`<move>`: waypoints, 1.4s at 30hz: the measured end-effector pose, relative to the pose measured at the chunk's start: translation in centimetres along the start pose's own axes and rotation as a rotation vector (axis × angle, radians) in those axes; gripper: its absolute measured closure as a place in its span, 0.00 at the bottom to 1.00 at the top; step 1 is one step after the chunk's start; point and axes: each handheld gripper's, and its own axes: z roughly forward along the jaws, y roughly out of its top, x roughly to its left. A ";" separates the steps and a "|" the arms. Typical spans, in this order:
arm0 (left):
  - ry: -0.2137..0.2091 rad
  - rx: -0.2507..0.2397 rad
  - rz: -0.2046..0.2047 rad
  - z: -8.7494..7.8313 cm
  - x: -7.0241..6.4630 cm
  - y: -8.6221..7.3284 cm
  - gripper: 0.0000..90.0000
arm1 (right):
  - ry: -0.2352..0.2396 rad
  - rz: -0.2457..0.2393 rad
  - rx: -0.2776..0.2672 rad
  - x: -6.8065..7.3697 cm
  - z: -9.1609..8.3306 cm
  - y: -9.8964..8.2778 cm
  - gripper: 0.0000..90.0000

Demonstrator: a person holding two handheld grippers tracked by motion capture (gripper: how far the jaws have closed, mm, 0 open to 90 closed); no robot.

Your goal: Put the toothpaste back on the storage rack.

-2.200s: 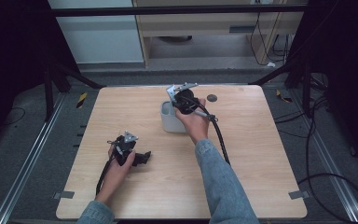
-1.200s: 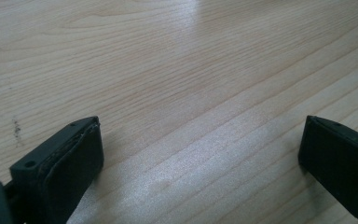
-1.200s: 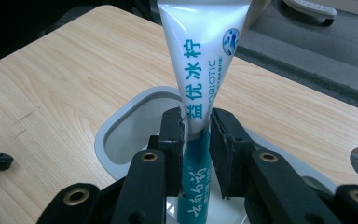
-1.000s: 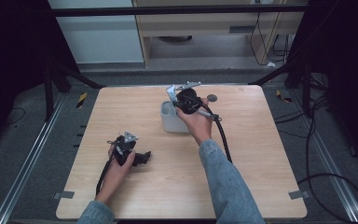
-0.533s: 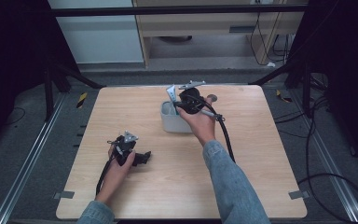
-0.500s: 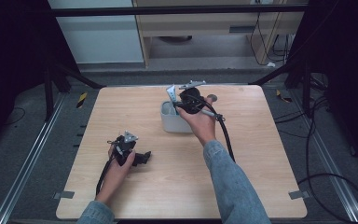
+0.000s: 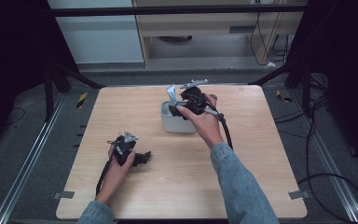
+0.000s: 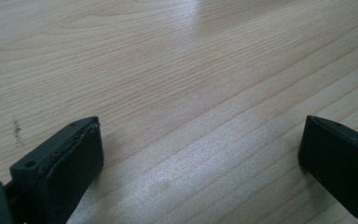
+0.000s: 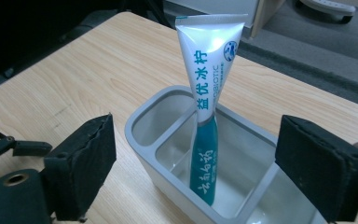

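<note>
A white and teal toothpaste tube (image 9: 208, 93) stands cap down in a grey divided holder (image 9: 142, 122), its crimped end up, leaning slightly on an inner divider. My right gripper (image 9: 193, 140) is open; its jaws have just been opening and stand wide on either side of the tube without touching it. In the high view the right gripper (image 7: 179, 108) hovers over the holder (image 7: 177, 125) at the table's middle back, with the tube's top (image 7: 171, 92) sticking up. My left gripper (image 7: 145, 157) rests open on the front left of the wooden table (image 8: 191, 70) with nothing between its pads.
A small dark round object (image 7: 213, 97) lies just behind the right hand. The right gripper's cable (image 7: 224, 133) trails toward the person along the forearm. Dark floor, metal rails and a table leg frame surround the table.
The right hand has shifted a little to the right above the holder, and the tube stays standing in it. The left hand has not moved.
</note>
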 end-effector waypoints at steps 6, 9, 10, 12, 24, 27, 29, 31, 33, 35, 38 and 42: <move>0.000 0.000 0.000 0.0 0.0 0.0 0.00 | 0.009 -0.009 -0.028 0.3 -1.5 -0.3 0.11; -0.001 0.000 -0.003 0.0 0.0 0.0 0.00 | 0.006 -0.015 -0.035 0.2 -2.2 -0.6 0.10; -0.001 0.000 -0.003 0.0 0.0 0.0 0.00 | -0.003 -0.020 -0.030 0.1 -2.5 -0.7 0.10; -0.001 0.000 -0.003 0.0 0.0 0.0 0.00 | -0.019 -0.030 -0.016 -0.2 -2.9 -0.9 0.10; -0.001 0.003 0.001 0.0 0.0 0.0 0.00 | -0.075 -0.075 -0.053 -2.2 -5.5 -4.1 0.09; -0.001 0.003 0.001 0.0 0.0 0.0 0.00 | -0.092 -0.068 -0.080 -2.7 -6.2 -4.8 0.09; -0.001 0.003 0.001 0.0 0.0 0.0 0.00 | -0.107 -0.084 -0.075 -3.2 -6.7 -5.4 0.09; -0.001 0.003 0.001 0.0 0.0 0.0 0.00 | -0.109 -0.084 -0.072 -3.3 -6.9 -5.6 0.09; -0.001 0.003 0.001 0.0 0.0 0.0 0.00 | -0.117 -0.086 -0.081 -3.6 -7.2 -6.0 0.09; 0.000 0.004 0.002 0.0 0.0 0.0 0.00 | -0.125 -0.086 -0.077 -3.8 -7.4 -6.4 0.10; 0.000 0.003 0.002 0.0 0.0 0.0 0.00 | -0.143 -0.085 -0.072 -4.2 -7.6 -6.8 0.11; 0.000 0.003 0.002 0.0 0.0 0.0 0.00 | -0.156 -0.097 -0.052 -4.8 -7.6 -7.5 0.14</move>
